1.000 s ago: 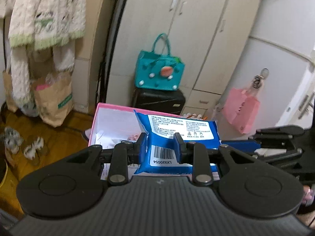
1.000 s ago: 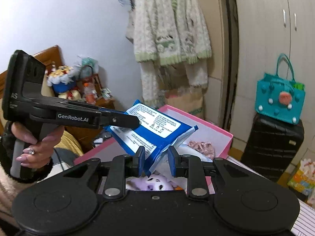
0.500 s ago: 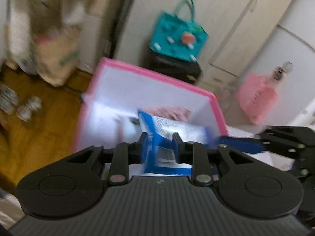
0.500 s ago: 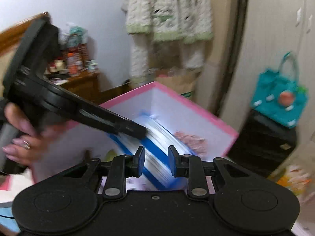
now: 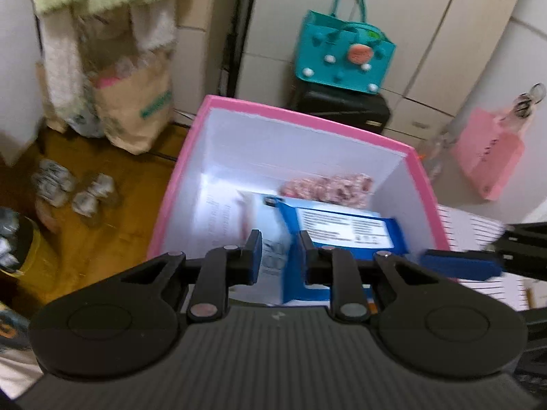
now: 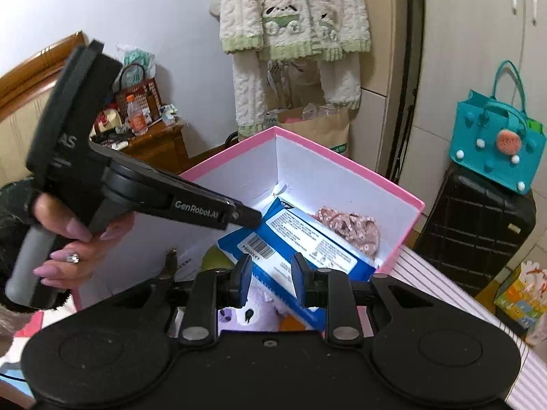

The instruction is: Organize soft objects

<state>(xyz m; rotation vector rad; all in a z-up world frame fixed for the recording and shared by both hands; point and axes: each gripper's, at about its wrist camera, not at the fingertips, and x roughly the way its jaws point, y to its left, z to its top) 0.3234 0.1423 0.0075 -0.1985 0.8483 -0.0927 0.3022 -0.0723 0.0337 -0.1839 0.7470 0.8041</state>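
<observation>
While both hands hold it low inside pink box (image 6: 345,167), blue packet (image 6: 307,235) stays pinched at two ends: left gripper (image 5: 278,256) fingers clenched on one edge, right gripper (image 6: 270,278) fingers clamped on other. Purple plush (image 6: 253,311) just below. Floral fabric (image 5: 328,186) beyond, at far wall. Teal bag (image 5: 345,54) behind box.

Two matte black grippers, each with a ribbed housing, two round discs, linkage arms on silver rivets, and blue pads: left gripper (image 5: 277,256), right gripper (image 6: 270,278). Seen from the right wrist, left unit lettered "GenRobot.AI" in white along its arm, with a grey handle under a flat black block. Hand (image 6: 77,242) wore long pale-pink nails, a ring, and a dark fuzzy sleeve (image 6: 13,198).
</observation>
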